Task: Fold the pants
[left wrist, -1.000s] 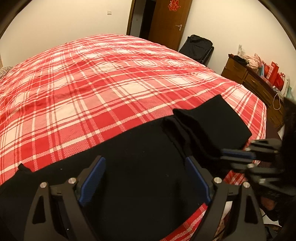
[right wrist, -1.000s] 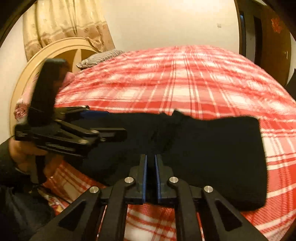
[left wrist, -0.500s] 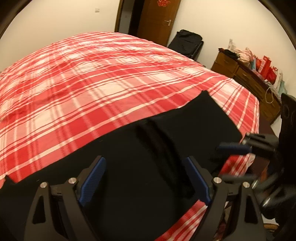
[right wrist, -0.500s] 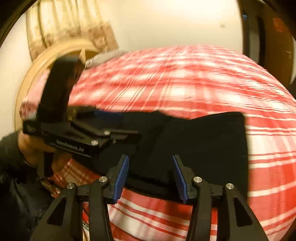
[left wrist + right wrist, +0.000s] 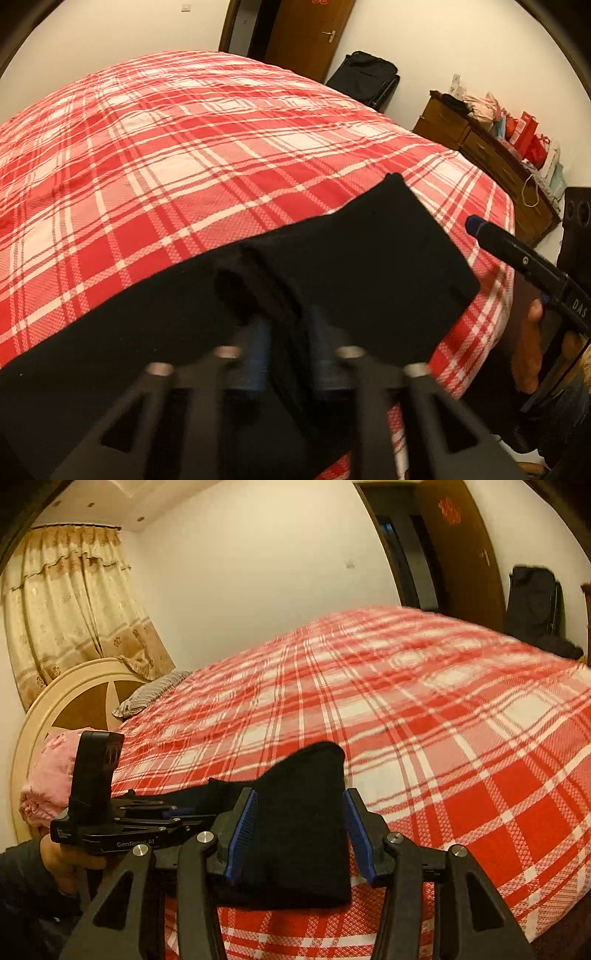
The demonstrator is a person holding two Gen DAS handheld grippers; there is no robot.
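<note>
1. The black pants lie along the near edge of the bed, on the red plaid bedspread.
2. The left gripper sits over a raised ridge of the cloth. Its blue pads are blurred and stand close on either side of the fold; a firm pinch cannot be confirmed.
3. The right gripper is spread wide, with the folded end of the pants between its pads, apparently untouched.
4. Only the right wrist view shows the headboard, curtain and pink bedding; only the left shows the dresser.
5. The pants' left portion is cut off by the frame edge.
</note>
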